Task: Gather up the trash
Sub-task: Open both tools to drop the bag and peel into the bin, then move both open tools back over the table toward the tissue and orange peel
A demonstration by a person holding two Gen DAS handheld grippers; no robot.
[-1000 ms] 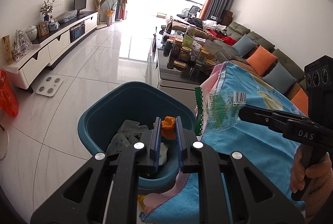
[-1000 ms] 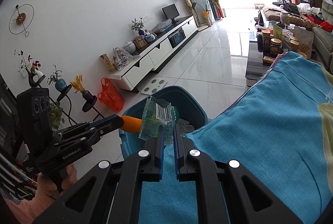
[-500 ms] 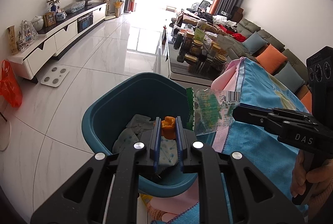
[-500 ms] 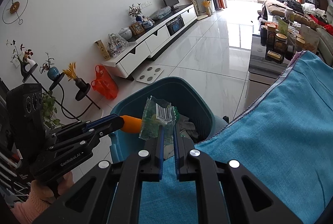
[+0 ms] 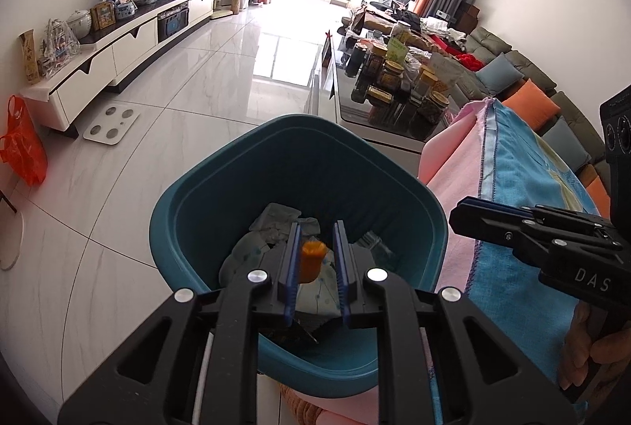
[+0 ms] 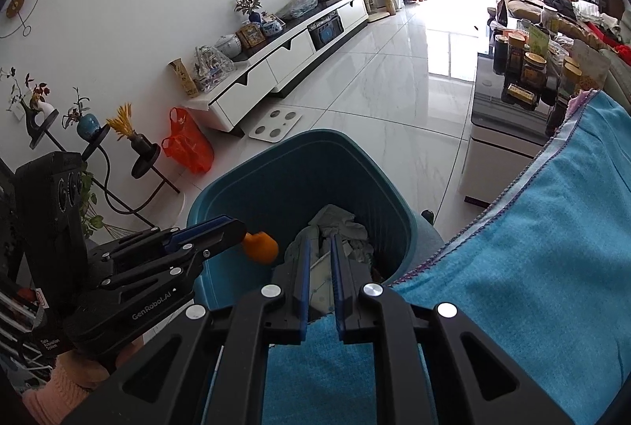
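A teal trash bin point(image 5: 299, 121) point(image 6: 327, 135) stands on the floor beside the cloth-covered table and holds crumpled grey papers point(image 5: 276, 216) point(image 6: 335, 219). My left gripper point(image 5: 317, 225) hangs over the bin. A small orange piece point(image 5: 311, 261) point(image 6: 258, 247) is blurred between its pads, against the left pad only, with a gap on the right. My right gripper point(image 6: 320, 241) point(image 5: 453, 216) points into the bin from the table side. Its jaws are opening with nothing between them. The green wrapper is no longer in them.
A blue cloth point(image 5: 524, 180) point(image 6: 552, 227) over a pink one point(image 5: 453, 164) covers the table on the right. Beyond it is a low table with several jars point(image 5: 394, 89). An orange bag point(image 6: 185, 145) and a white scale point(image 5: 112, 123) are on the floor.
Both grippers sank closer over the bin. The green wrapper has left the right gripper's jaws. The orange piece no longer fills the gap between the left pads.
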